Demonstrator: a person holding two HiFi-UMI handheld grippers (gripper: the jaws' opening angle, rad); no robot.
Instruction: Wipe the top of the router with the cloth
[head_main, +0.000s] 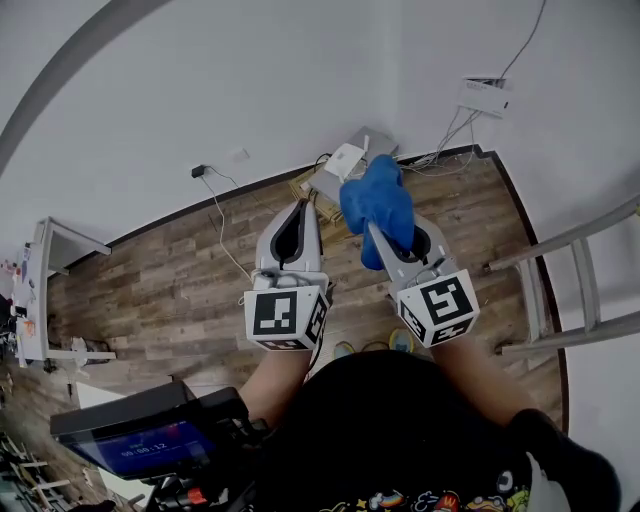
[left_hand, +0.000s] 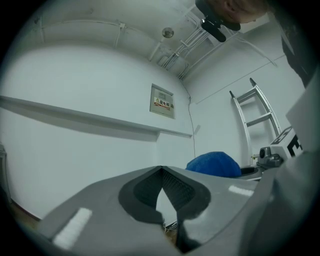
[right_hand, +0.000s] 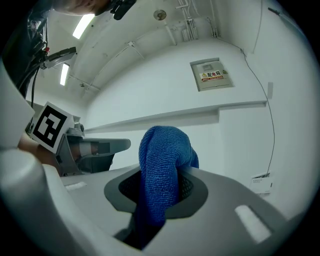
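A blue cloth is bunched in my right gripper, whose jaws are shut on it. In the right gripper view the cloth stands up out of the jaws and folds over. Just beyond the cloth, a small white flat router lies on a grey box on the floor by the wall. My left gripper hangs beside the right one, shut and holding nothing. The left gripper view has its tips meeting, with the cloth off to the right. Both grippers are raised above the router.
Wooden floor meets a white wall. A white wall box with cables hangs to the right of the router. A metal ladder stands at the right. A dark screen is at the lower left, and a wall plug with its cord at the back left.
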